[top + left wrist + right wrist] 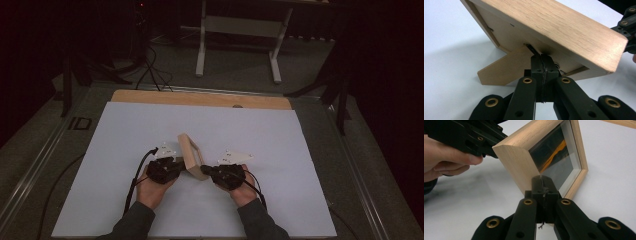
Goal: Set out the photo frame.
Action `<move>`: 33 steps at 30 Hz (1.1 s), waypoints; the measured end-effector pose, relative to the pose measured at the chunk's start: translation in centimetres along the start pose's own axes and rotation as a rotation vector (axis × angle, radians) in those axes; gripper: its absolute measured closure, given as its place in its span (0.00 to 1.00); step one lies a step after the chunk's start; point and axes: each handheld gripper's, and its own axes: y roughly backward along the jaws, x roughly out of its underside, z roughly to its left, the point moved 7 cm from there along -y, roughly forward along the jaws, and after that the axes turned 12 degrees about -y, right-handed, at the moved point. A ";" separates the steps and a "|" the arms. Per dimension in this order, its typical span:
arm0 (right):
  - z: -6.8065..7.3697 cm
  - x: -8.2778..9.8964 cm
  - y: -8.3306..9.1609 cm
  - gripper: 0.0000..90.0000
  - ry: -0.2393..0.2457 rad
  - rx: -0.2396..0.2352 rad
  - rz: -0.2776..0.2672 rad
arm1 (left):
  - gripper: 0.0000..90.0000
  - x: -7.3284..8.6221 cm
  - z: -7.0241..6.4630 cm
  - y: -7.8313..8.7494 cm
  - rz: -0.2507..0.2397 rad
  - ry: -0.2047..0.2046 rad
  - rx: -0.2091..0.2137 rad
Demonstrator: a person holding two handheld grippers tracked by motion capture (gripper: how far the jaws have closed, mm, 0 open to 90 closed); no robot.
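Two claws meet at a wooden picture frame on the white bench.

At the centre of the high view, the frame (190, 156) stands tilted on the bench (280, 150). The left claw (541, 60), jaws pressed together, noses against the frame's back beside its fold-out stand (501, 72). The right claw (541, 181), jaws likewise together, touches the frame's glass front; whether either grips anything is unclear.

The high view looks down from afar; both gripper views sit close, sharing the wooden frame (192, 156) from opposite sides.
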 end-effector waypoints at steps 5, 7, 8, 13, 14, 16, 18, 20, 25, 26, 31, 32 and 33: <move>0.3 0.0 -0.1 1.00 0.004 -0.008 0.002 | 1.00 0.2 0.3 -0.1 0.004 0.008 -0.005; 0.5 0.1 -0.2 1.00 0.007 -0.012 0.007 | 1.00 0.2 0.4 -0.1 0.003 0.014 -0.007; 0.6 0.1 -0.3 1.00 0.007 -0.015 0.007 | 1.00 0.2 0.4 -0.1 0.001 0.017 -0.008; 1.1 0.2 -0.6 1.00 0.016 -0.022 0.012 | 1.00 0.3 0.8 -0.1 -0.004 0.031 -0.004; 1.2 0.3 -0.6 1.00 0.018 -0.025 0.014 | 1.00 0.3 0.8 -0.1 -0.005 0.035 0.000; 1.3 0.3 -0.7 1.00 0.021 -0.027 0.016 | 1.00 0.4 1.0 -0.1 -0.007 0.042 0.005; 1.5 0.4 -0.9 1.00 0.023 -0.031 0.021 | 1.00 0.4 1.1 -0.1 -0.007 0.043 0.004; 1.8 0.5 -1.1 0.99 0.028 -0.037 0.024 | 1.00 0.4 1.3 -0.1 -0.008 0.047 0.004; 2.7 1.0 -1.9 0.98 0.062 -0.057 0.052 | 0.97 0.5 1.3 -0.1 -0.016 0.044 0.008; 2.9 1.1 -2.2 0.98 0.078 -0.049 0.060 | 0.97 0.5 1.3 -0.1 -0.015 0.037 0.000; 3.6 1.1 -2.3 0.97 0.108 -0.059 0.066 | 0.92 0.5 1.8 0.3 -0.018 0.044 -0.019; 3.4 1.0 -2.1 0.97 0.106 -0.058 0.060 | 0.91 0.5 1.9 0.4 -0.021 0.051 -0.023; 3.3 0.9 -2.0 0.96 0.102 -0.057 0.053 | 0.90 0.5 2.0 0.5 -0.025 0.055 -0.028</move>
